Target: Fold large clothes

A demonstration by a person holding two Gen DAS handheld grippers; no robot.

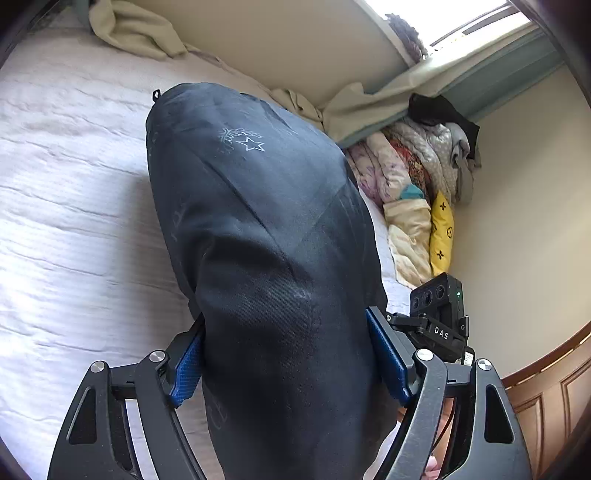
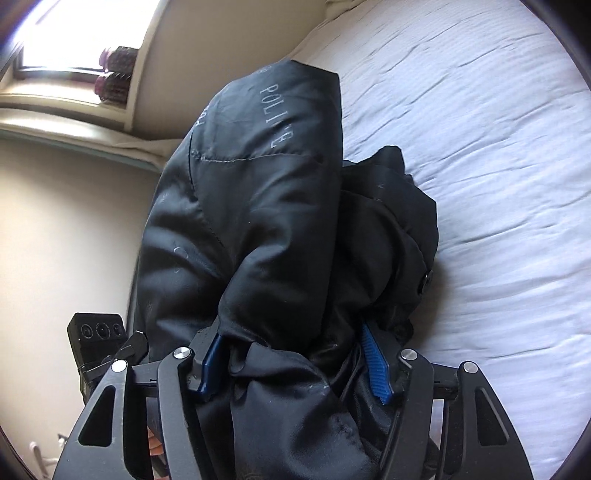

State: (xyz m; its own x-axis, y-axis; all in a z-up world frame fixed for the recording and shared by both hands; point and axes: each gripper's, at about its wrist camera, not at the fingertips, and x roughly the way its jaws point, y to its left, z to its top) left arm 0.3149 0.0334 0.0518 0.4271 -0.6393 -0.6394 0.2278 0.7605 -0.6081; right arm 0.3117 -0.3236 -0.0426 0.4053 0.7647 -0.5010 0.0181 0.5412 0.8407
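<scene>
Both left tongs (image 1: 286, 354) and right tongs (image 2: 295, 360) clamp the dark jacket (image 1: 251, 206) bunched between their pads.

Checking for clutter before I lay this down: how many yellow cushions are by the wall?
1: a yellow cushion stands on edge at the wall, beside the bedding pile. More may be hidden.

A home bedroom, it seems: bed (image 1: 66, 192), heaped bedding (image 1: 410, 192), window (image 2: 74, 33)
</scene>
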